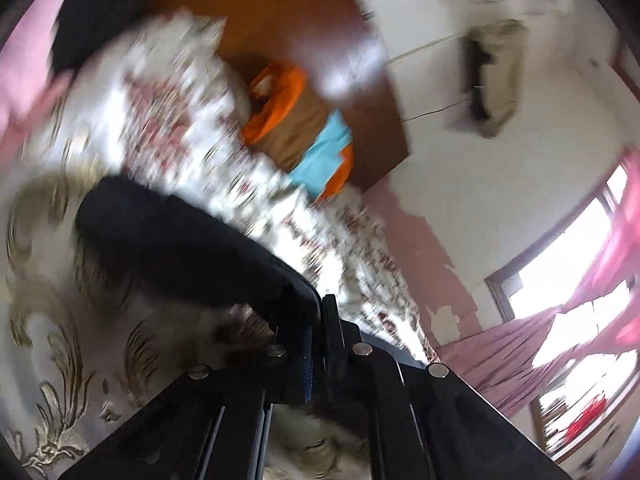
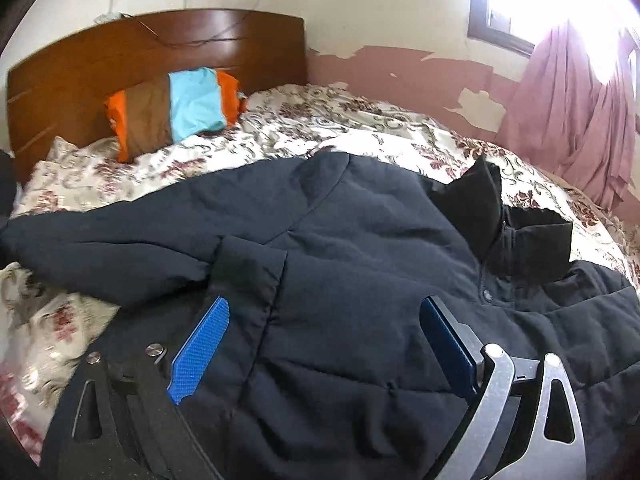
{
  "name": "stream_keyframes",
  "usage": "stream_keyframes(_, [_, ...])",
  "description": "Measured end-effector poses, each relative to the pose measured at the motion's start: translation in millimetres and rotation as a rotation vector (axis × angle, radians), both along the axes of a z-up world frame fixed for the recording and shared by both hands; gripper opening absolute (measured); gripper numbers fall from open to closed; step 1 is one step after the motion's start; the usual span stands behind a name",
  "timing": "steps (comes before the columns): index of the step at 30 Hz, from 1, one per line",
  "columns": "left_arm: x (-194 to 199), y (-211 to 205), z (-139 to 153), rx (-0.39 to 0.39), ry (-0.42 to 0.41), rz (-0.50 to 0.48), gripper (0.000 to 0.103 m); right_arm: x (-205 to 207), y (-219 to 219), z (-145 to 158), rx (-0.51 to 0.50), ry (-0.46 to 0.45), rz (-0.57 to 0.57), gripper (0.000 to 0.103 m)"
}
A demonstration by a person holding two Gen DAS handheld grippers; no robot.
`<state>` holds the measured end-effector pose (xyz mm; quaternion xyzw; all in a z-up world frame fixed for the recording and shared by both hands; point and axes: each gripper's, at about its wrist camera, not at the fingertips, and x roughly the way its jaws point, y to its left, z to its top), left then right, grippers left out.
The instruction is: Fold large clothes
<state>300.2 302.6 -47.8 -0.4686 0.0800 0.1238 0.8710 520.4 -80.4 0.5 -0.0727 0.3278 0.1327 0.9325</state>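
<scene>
A large dark navy padded jacket [image 2: 360, 240] lies spread on the floral bedspread [image 2: 340, 124], its collar [image 2: 500, 216] standing up at the right and one sleeve [image 2: 100, 248] stretched out to the left. My right gripper [image 2: 324, 324] hovers over the jacket's chest, open, and its blue pads [image 2: 200, 348] are wide apart with nothing clamped. The left wrist view is blurred. There my left gripper [image 1: 322, 312] is shut on a dark fold of the jacket sleeve [image 1: 180, 248], which hangs off to the left above the bedspread [image 1: 168, 112].
An orange, brown and light-blue pillow [image 2: 176, 108] leans on the wooden headboard [image 2: 160, 48]. Along the right side are a peeling pink wall and a pink curtain [image 2: 568, 112] under a bright window [image 2: 504, 4]. In the left wrist view the pillow [image 1: 296, 128] and the headboard [image 1: 280, 20] show too.
</scene>
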Motion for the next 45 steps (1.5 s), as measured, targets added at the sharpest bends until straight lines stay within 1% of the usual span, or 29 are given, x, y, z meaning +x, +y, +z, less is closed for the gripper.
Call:
stream_keyframes(3, [-7,-22,41,0.123,-0.098,-0.011,0.005,-18,-21,17,0.011,-0.013,0.026,0.094])
stream_keyframes(5, [-10,-38,64,0.207,-0.129,-0.036,0.005,-29,-37,26,0.013,-0.022,0.033,0.094])
stream_keyframes(6, [-14,-53,80,0.271,-0.152,-0.043,0.005,-35,-46,29,0.011,-0.027,0.034,0.094])
stream_keyframes(7, [-16,-63,86,0.297,-0.168,-0.048,0.005,-42,-59,31,0.002,-0.033,0.026,0.094])
stream_keyframes(8, [-18,-75,96,0.308,-0.203,-0.054,0.005,-46,-67,32,-0.007,-0.035,0.014,0.094])
stream_keyframes(9, [-18,-89,108,0.337,-0.238,-0.096,0.005,-50,-79,32,-0.018,-0.032,-0.002,0.094])
stream_keyframes(11, [-19,-111,124,0.391,-0.274,-0.142,0.005,-55,-99,32,-0.023,-0.021,-0.034,0.094])
stream_keyframes(13, [-18,-141,137,0.447,-0.335,-0.236,0.005,-60,-125,32,-0.009,-0.009,-0.076,0.094])
stream_keyframes(14, [-15,-153,140,0.461,-0.35,-0.273,0.005,-61,-136,32,-0.005,-0.006,-0.096,0.094])
stream_keyframes(16, [-5,-191,149,0.535,-0.367,-0.373,0.005,-63,-166,33,-0.003,-0.001,-0.152,0.094])
stream_keyframes(17, [-1,-204,151,0.564,-0.366,-0.407,0.005,-63,-176,33,0.001,0.004,-0.171,0.094])
stream_keyframes(18, [6,-227,153,0.615,-0.361,-0.474,0.005,-63,-187,32,0.005,0.008,-0.191,0.094])
stream_keyframes(20, [20,-260,151,0.677,-0.339,-0.589,0.005,-65,-210,31,0.007,0.01,-0.246,0.094])
stream_keyframes(22, [31,-289,144,0.735,-0.324,-0.673,0.005,-67,-232,30,0.003,0.004,-0.298,0.094])
stream_keyframes(23, [38,-308,137,0.779,-0.306,-0.734,0.005,-69,-241,29,0.004,0.004,-0.316,0.094])
stream_keyframes(25, [48,-335,127,0.827,-0.257,-0.82,0.005,-69,-260,26,0.015,0.014,-0.352,0.094])
stream_keyframes(27, [55,-356,116,0.856,-0.201,-0.893,0.005,-69,-274,23,0.026,0.025,-0.373,0.094])
stream_keyframes(30, [71,-377,96,0.855,-0.106,-0.983,0.005,-71,-286,18,0.031,0.039,-0.402,0.094])
stream_keyframes(32, [82,-386,83,0.853,-0.045,-1.052,0.005,-72,-291,13,0.052,0.044,-0.424,0.094])
stream_keyframes(34, [89,-397,67,0.895,0.01,-1.139,0.006,-76,-300,7,0.088,0.053,-0.45,0.094])
stream_keyframes(35, [88,-405,61,0.915,0.019,-1.166,0.007,-77,-302,3,0.104,0.058,-0.455,0.094])
stream_keyframes(36, [87,-409,53,0.942,0.03,-1.201,0.009,-77,-304,-1,0.119,0.066,-0.455,0.094])
stream_keyframes(38, [84,-415,43,0.958,0.033,-1.261,0.018,-80,-305,-10,0.147,0.084,-0.457,0.094])
stream_keyframes(40, [81,-418,37,0.941,0.028,-1.319,0.031,-84,-310,-18,0.197,0.099,-0.455,0.094])
stream_keyframes(41, [80,-418,37,0.937,0.021,-1.332,0.034,-85,-313,-22,0.231,0.106,-0.452,0.094])
stream_keyframes(42, [77,-422,39,0.932,0.003,-1.352,0.045,-87,-312,-25,0.259,0.113,-0.45,0.094])
stream_keyframes(43, [73,-420,42,0.917,-0.034,-1.377,0.064,-87,-316,-29,0.317,0.125,-0.444,0.094])
stream_keyframes(44, [71,-425,43,0.906,-0.065,-1.401,0.073,-87,-319,-32,0.363,0.133,-0.434,0.094])
stream_keyframes(45, [66,-421,48,0.884,-0.114,-1.412,0.082,-87,-322,-35,0.414,0.14,-0.42,0.094])
